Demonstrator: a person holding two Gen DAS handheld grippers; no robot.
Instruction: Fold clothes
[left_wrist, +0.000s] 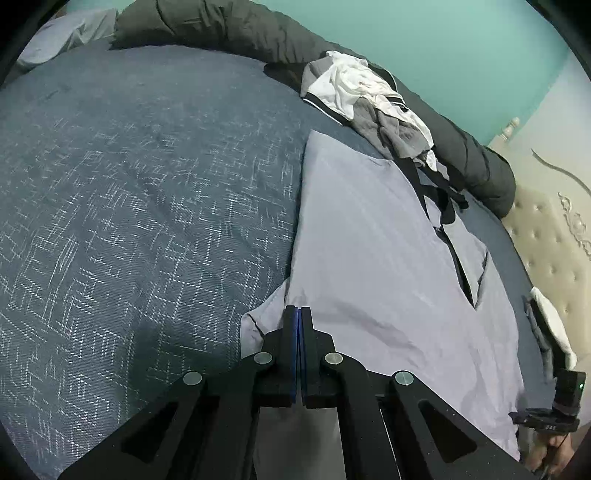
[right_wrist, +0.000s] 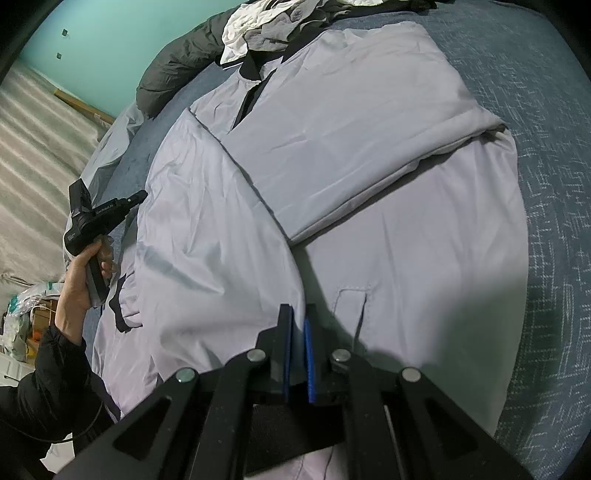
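Note:
A pale lavender jacket (left_wrist: 369, 258) with black collar and zip trim lies spread on a dark blue patterned bedspread (left_wrist: 129, 184). In the right wrist view a panel of the jacket (right_wrist: 369, 129) is folded over its body. My right gripper (right_wrist: 297, 314) sits low on a fold line, with pale fabric pinched between its blue pads. My left gripper (left_wrist: 299, 310) is shut at the jacket's near edge, over a sleeve end, and nothing shows between its pads. From the right wrist view, the left gripper (right_wrist: 142, 195) is held by a hand (right_wrist: 74, 288) at the jacket's left edge.
A heap of white and grey clothes (left_wrist: 369, 96) lies beyond the collar. A rolled dark grey duvet (left_wrist: 221, 26) runs along the teal wall. A beige tufted headboard (left_wrist: 546, 229) is at the right. Bags (right_wrist: 26, 306) sit on the floor beside the bed.

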